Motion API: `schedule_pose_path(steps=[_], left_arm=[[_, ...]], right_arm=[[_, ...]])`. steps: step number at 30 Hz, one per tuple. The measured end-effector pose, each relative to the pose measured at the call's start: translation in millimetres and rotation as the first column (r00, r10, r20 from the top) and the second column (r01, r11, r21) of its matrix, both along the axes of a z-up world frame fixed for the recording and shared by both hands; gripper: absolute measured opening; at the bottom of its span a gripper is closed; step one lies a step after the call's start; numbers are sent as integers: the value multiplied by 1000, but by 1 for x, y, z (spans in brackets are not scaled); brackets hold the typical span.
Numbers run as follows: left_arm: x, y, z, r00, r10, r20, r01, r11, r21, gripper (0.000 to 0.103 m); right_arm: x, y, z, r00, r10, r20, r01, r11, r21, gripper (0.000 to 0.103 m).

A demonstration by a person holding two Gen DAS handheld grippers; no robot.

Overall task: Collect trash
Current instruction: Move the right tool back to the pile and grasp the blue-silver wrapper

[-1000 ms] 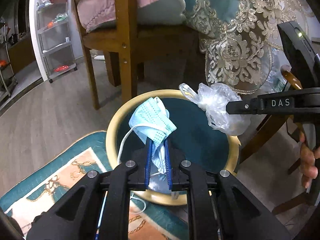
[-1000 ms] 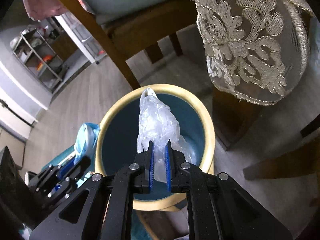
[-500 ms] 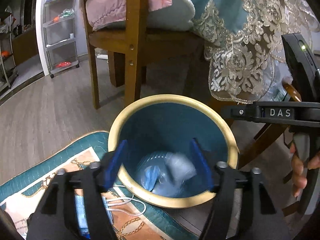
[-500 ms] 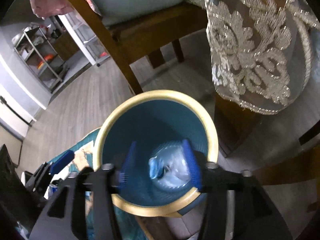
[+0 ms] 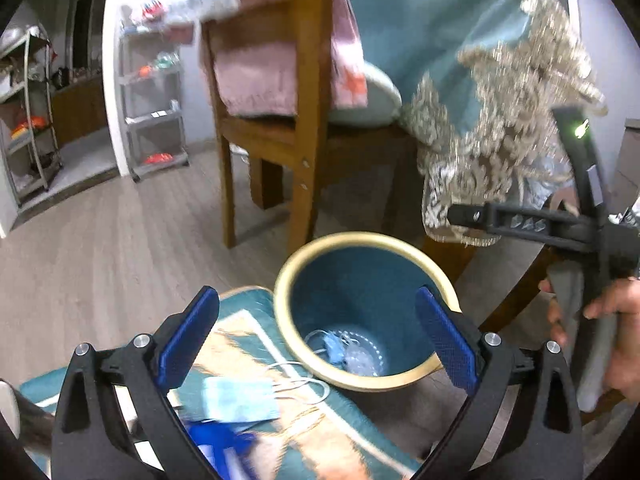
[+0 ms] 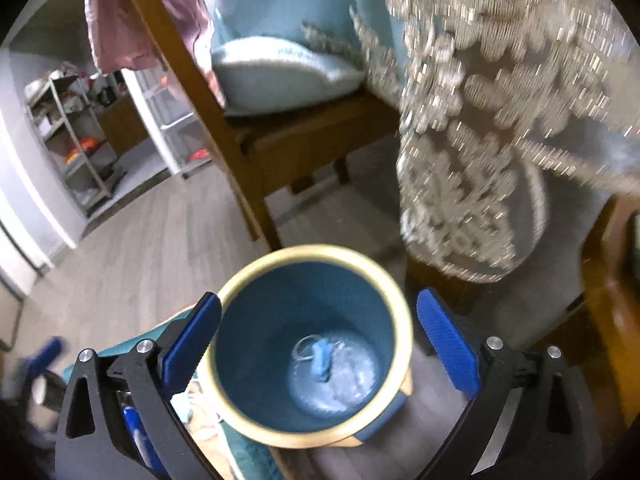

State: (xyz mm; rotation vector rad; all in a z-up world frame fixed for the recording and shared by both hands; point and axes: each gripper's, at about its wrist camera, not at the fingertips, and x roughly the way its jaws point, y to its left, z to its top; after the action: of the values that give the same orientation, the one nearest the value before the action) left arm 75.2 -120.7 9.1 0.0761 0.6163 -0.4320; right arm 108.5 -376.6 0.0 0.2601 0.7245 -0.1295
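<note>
both grippers spread wide, nothing in the fingers; left gripper [image 5: 316, 344] and right gripper [image 6: 318, 346] hang over the bin [image 6: 240, 412]; mask [image 6: 321, 362] and plastic bag [image 6: 348, 380] lie at its bottom; 1 more mask [image 5: 236, 394] on the rug [image 5: 320, 440]

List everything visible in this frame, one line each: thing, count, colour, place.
Bin: one, blue with yellow rim, on the floor by the rug.
Face mask in bin: one, light blue, at the bottom.
Plastic bag: one, clear, bin bottom beside that mask.
Face mask on rug: one, light blue, left of the bin.
Rug: one, teal and orange.
Chair: one, brown wood.
Tablecloth: one, teal with lace.
Shelving: grey, background.
Left claw: open.
Right claw: open above bin.
</note>
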Motion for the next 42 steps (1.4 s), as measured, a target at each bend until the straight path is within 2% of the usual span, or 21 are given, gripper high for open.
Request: schedule_pose_path(steps=[3, 5, 9, 13, 18, 20, 24, 28, 34, 42], left_arm=[[-17, 30, 26, 999, 28, 34, -29, 1000, 12, 97], [-27, 53, 39, 997, 63, 52, -64, 998, 22, 97], [-47, 106, 53, 989, 141, 41, -142, 990, 21, 97], [-65, 149, 54, 976, 214, 47, -217, 974, 60, 97], [-77, 193, 42, 957, 289, 26, -290, 955, 56, 97], [-79, 207, 35, 952, 305, 23, -306, 948, 88, 97], [-83, 225, 26, 950, 312, 16, -311, 943, 117, 97], [-80, 240, 17, 943, 331, -17, -328, 939, 107, 97], [-68, 240, 2, 939, 340, -48, -330, 932, 151, 97], [-59, 226, -8, 951, 301, -67, -285, 941, 180, 97]], right_arm=[[0, 12, 6, 1000, -20, -6, 20, 998, -52, 98], [-2, 24, 10, 1000, 3, -5, -4, 998, -65, 98], [-8, 57, 21, 998, 53, 26, -49, 990, -131, 98], [-18, 98, 27, 989, 135, 65, -123, 978, -167, 98], [-31, 148, 27, 971, 236, 49, -220, 952, -214, 98], [-41, 174, 26, 960, 277, 44, -258, 934, -247, 98], [-55, 209, 18, 929, 369, 29, -356, 911, -210, 98], [-59, 240, -5, 894, 446, -43, -447, 888, -105, 98], [-61, 267, -37, 862, 487, -141, -497, 867, -42, 98], [-70, 291, -68, 798, 560, -224, -587, 805, -80, 95]])
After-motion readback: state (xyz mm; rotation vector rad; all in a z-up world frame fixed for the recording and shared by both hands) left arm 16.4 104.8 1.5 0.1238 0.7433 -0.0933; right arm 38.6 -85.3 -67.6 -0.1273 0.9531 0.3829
